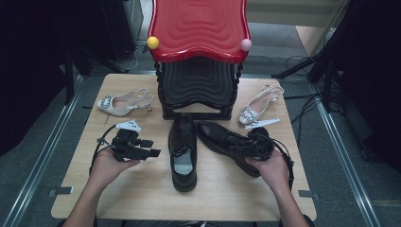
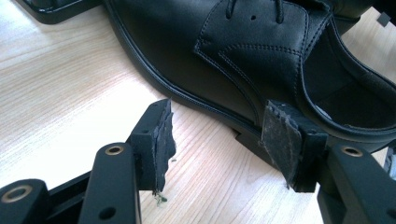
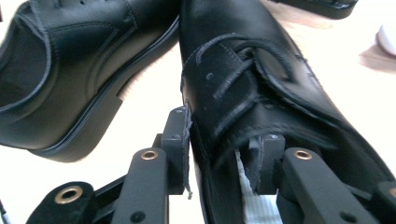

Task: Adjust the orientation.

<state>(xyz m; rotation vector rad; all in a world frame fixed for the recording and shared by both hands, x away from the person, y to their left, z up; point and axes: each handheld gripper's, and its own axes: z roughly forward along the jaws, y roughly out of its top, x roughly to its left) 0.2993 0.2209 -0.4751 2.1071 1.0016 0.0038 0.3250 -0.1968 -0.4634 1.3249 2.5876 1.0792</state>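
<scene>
A: Any brand or writing to read on these?

B: None legible. The black leather shows stitching and laces, no lettering I can make out.

A: Count them for me.

B: Four shoes on the desk [image 1: 142, 189]: two black lace-ups and two pale slingback heels with jewelled buckles. One straight black shoe [image 1: 183, 153] lies at the centre, toe toward 12 o'clock. The angled black shoe [image 1: 222, 142] sits just beside it at 3 o'clock, toe pointing to about 10 o'clock. One heel [image 1: 124, 102] is at 10 o'clock, the other heel [image 1: 259, 105] at 2 o'clock.

A: And the grippers?

B: Two. The right gripper [image 3: 219, 154] has its jaws clenched on the side wall of the angled black shoe [image 3: 261, 93], one jaw outside, one inside the opening. The left gripper [image 2: 215, 140] has its jaws released, spread wide above bare wood just beside the straight black shoe [image 2: 243, 60], with the far pad close against its sole edge.

A: Anything in the way?

B: A black shoe rack [image 1: 198, 85] with a red top tier [image 1: 198, 28] stands at 12 o'clock, its base just beyond both black toes. A yellow ball [image 1: 152, 42] and a pink ball [image 1: 246, 45] cap the red tier's front corners.
</scene>
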